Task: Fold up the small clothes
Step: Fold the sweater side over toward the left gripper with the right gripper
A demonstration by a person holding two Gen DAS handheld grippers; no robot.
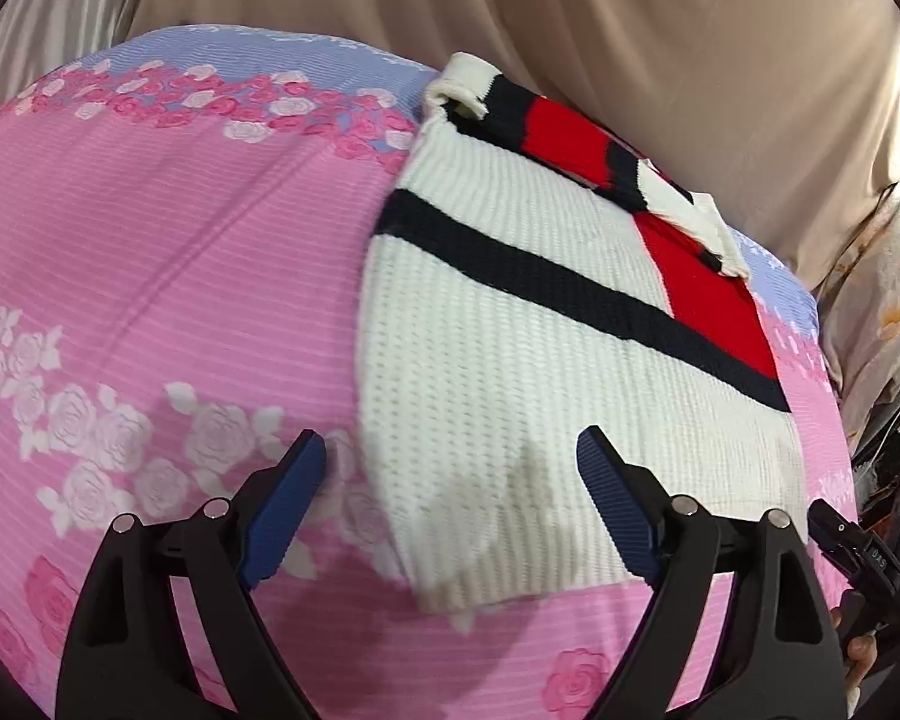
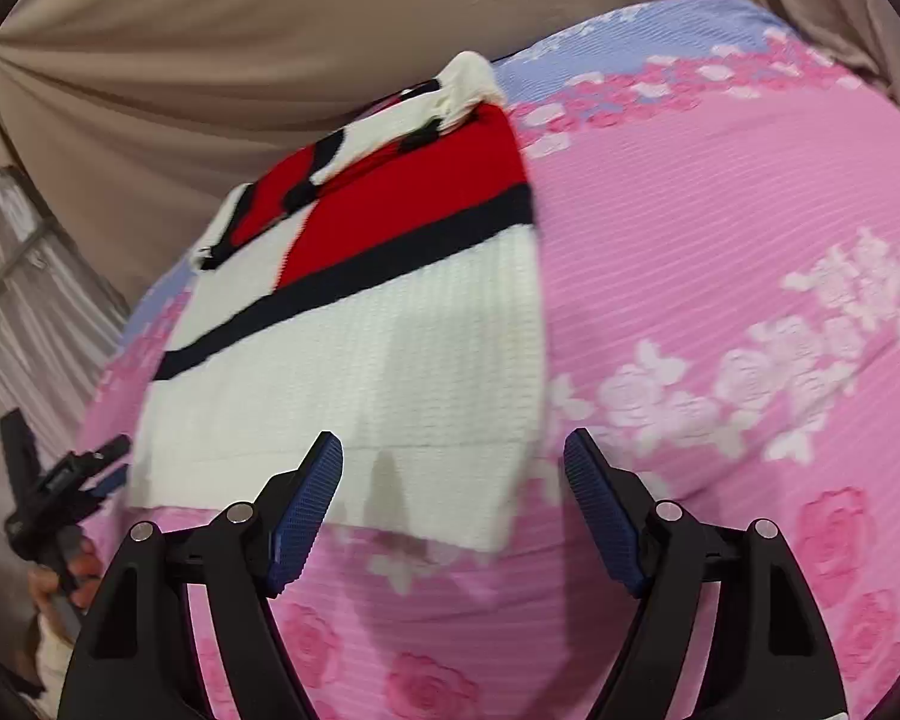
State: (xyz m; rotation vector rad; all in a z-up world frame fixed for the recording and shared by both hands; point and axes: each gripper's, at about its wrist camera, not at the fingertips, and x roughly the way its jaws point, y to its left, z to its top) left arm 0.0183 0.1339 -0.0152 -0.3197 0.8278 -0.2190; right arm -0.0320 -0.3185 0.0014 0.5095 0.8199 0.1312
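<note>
A small white knit sweater [image 1: 510,372] with a black stripe and red panels lies flat on the pink floral sheet [image 1: 150,270], its sleeves folded in across the far end. My left gripper [image 1: 450,468] is open and empty, hovering over the sweater's near left corner. In the right wrist view the same sweater [image 2: 390,348] lies ahead. My right gripper [image 2: 453,465] is open and empty over the sweater's near right corner. The right gripper's body shows at the left wrist view's right edge [image 1: 858,558], and the left one at the right wrist view's left edge [image 2: 48,492].
The pink sheet [image 2: 720,240] with rose prints and a lilac band covers the work surface. Beige curtain fabric [image 1: 630,30] hangs behind it. Cluttered items [image 1: 894,420] sit past the surface's right edge.
</note>
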